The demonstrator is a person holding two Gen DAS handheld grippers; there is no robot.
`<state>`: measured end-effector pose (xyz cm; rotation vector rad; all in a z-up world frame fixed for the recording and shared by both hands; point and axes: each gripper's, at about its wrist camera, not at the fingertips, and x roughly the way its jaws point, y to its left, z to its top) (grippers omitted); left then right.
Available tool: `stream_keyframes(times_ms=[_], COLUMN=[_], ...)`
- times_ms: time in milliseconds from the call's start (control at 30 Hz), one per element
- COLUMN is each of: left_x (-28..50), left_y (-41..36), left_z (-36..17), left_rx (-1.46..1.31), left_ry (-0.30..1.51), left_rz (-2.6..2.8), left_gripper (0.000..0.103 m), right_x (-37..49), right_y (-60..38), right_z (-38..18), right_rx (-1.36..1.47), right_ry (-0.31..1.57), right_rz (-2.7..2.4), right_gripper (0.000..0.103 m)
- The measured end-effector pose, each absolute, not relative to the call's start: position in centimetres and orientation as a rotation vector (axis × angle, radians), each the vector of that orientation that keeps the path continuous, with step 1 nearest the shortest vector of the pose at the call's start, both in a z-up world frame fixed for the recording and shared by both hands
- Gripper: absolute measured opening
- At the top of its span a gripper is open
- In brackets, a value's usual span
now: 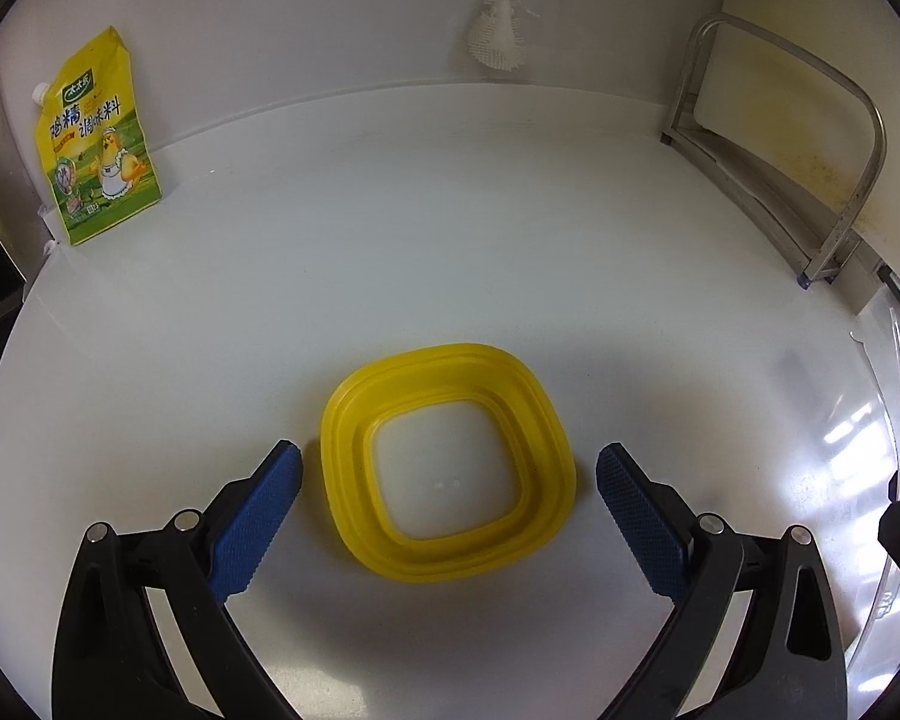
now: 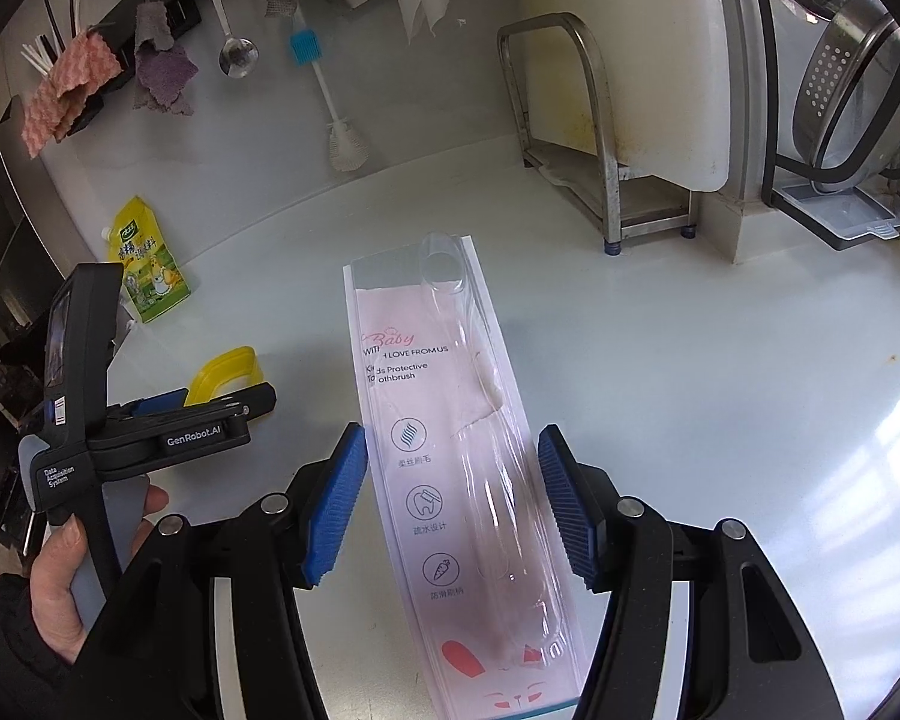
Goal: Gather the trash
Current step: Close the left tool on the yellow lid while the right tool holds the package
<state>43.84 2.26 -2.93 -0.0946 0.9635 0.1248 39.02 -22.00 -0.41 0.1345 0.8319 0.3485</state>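
A yellow square plastic rim [image 1: 450, 552] with a white middle lies flat on the white counter [image 1: 330, 300]. My left gripper [image 1: 449, 453] hangs open just above it, one blue pad on each side, touching nothing. In the right wrist view, an empty pink-and-clear toothbrush package [image 2: 450, 420] runs lengthwise between the fingers of my right gripper [image 2: 450, 441]. Both pads press on its long edges and it is held off the counter. The same view shows the yellow rim [image 2: 228, 369] at the left, partly hidden behind the left gripper's body, which a hand [image 2: 60, 570] holds.
A yellow-green seasoning pouch [image 1: 99, 138] leans on the back wall at the left. A white brush [image 1: 495, 39] hangs at the wall. A steel rack with a white cutting board [image 2: 576, 138] stands at the back right, and a colander in a dish rack [image 2: 846, 78] beyond it.
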Motion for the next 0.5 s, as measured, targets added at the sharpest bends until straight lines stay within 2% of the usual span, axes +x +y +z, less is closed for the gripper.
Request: stream_keyframes(times_ms=[100,167,267,500], left_x=[44.0,43.9,43.5,42.1], left_y=[2.4,2.4,2.2,2.3], left_z=[-3.0,-2.8,-2.5,-1.9], left_rx=[-0.104,-0.102,-0.087,-0.092], left_ry=[0.97,0.961,0.943,0.901], left_rz=[0.116,0.115,0.106,0.082], left_gripper=[0.095,0.089,0.072,0.07], right_x=[38.9,38.9,38.8,38.6], right_y=[-21.9,-22.0,-22.0,-21.8], right_z=[-0.4,-0.3,-0.4,-0.4], right_rx=[0.137,0.142,0.145,0.132], right_ry=[0.832,0.828,0.829,0.824], right_rz=[0.354,0.363,0.367,0.369], right_gripper=[0.057,0.057,0.057,0.057])
